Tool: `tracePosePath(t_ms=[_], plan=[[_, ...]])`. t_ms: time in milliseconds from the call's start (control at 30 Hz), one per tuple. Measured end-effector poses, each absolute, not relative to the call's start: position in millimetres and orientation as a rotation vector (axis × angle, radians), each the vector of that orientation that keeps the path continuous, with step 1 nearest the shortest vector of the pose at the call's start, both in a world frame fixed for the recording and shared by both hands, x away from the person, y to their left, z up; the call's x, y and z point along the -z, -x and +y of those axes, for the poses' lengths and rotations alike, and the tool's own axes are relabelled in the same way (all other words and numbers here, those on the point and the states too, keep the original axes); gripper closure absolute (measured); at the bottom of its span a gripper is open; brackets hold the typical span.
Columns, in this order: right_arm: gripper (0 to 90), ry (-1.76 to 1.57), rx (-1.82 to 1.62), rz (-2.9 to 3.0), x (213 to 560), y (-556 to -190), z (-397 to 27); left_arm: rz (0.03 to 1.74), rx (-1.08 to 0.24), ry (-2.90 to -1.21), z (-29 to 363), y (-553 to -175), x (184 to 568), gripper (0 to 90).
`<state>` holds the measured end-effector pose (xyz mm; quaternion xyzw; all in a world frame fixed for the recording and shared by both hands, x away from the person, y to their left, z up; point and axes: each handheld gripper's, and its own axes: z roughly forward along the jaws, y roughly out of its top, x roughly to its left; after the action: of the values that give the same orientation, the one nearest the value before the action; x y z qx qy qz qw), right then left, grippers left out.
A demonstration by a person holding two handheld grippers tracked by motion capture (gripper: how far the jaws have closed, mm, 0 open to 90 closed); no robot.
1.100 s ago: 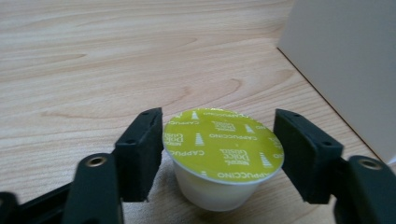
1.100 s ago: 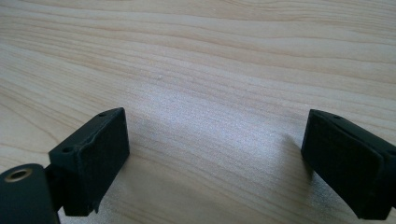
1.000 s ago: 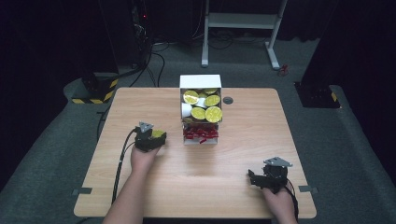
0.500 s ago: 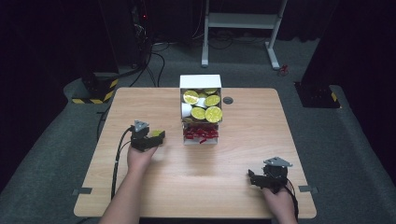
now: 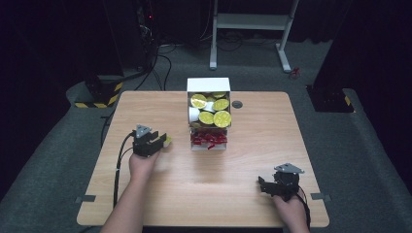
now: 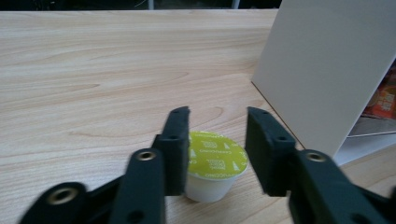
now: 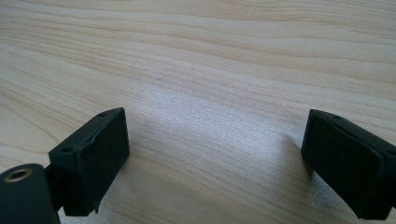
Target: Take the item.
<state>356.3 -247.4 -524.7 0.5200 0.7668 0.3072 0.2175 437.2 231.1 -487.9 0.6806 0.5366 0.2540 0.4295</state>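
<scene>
Pod (image 6: 215,161): on table (image 5: 145,104) left of box (image 5: 209,85), between left gripper (image 6: 215,149) jaws just closing round it, apparently gripped; boxing pending; right gripper (image 7: 215,158) open, idle.

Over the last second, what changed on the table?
The left gripper has just been closing its jaws around the green-lidded coffee capsule; whether both pads press it is unclear. It shifted slightly. The right gripper, open over bare table, and the white capsule box stayed put.

The coffee capsule's (image 6: 215,162) green lid reads "CAPPUCCINO"; smaller print is illegible.
</scene>
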Motion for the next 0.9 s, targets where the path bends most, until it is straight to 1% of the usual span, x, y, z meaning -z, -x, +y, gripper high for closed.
tracePosePath(t_ms=[100,133,233,400,500,533,567,667,733,767,800,867,900], plan=[[7.5,-1.440,-0.851,2.124,525,-356,-247,1.353,-0.646,-1.711,232,-437,487,74.2],[7.5,-1.440,-0.851,2.124,525,-356,-247,1.354,-0.657,-1.719,234,-436,486,81.2],[7.5,-1.439,-0.851,2.124,525,-356,-247,1.357,-0.663,-1.731,236,-435,485,85.1],[7.5,-1.444,-0.851,2.123,525,-356,-247,1.366,-0.649,-1.744,238,-429,480,84.9],[7.5,-1.444,-0.851,2.122,525,-356,-247,1.358,-0.636,-1.731,238,-422,475,77.9],[7.5,-1.446,-0.853,2.124,525,-356,-247,1.355,-0.634,-1.739,239,-420,474,73.1],[7.5,-1.446,-0.853,2.124,525,-356,-247,1.357,-0.626,-1.739,239,-419,473,73.1],[7.6,-1.448,-0.853,2.125,525,-355,-247,1.354,-0.609,-1.732,242,-413,470,66.0],[7.5,-1.448,-0.853,2.126,525,-355,-247,1.343,-0.611,-1.749,244,-407,470,58.6],[7.5,-1.448,-0.853,2.126,525,-355,-247,1.343,-0.611,-1.749,244,-407,470,56.3],[7.6,-1.448,-0.853,2.125,525,-355,-247,1.338,-0.610,-1.752,246,-405,470,56.3],[7.5,-1.448,-0.853,2.125,525,-355,-247,1.336,-0.608,-1.750,248,-399,469,50.2],[7.5,-1.448,-0.853,2.125,525,-355,-247,1.333,-0.609,-1.753,250,-396,469,48.7]])
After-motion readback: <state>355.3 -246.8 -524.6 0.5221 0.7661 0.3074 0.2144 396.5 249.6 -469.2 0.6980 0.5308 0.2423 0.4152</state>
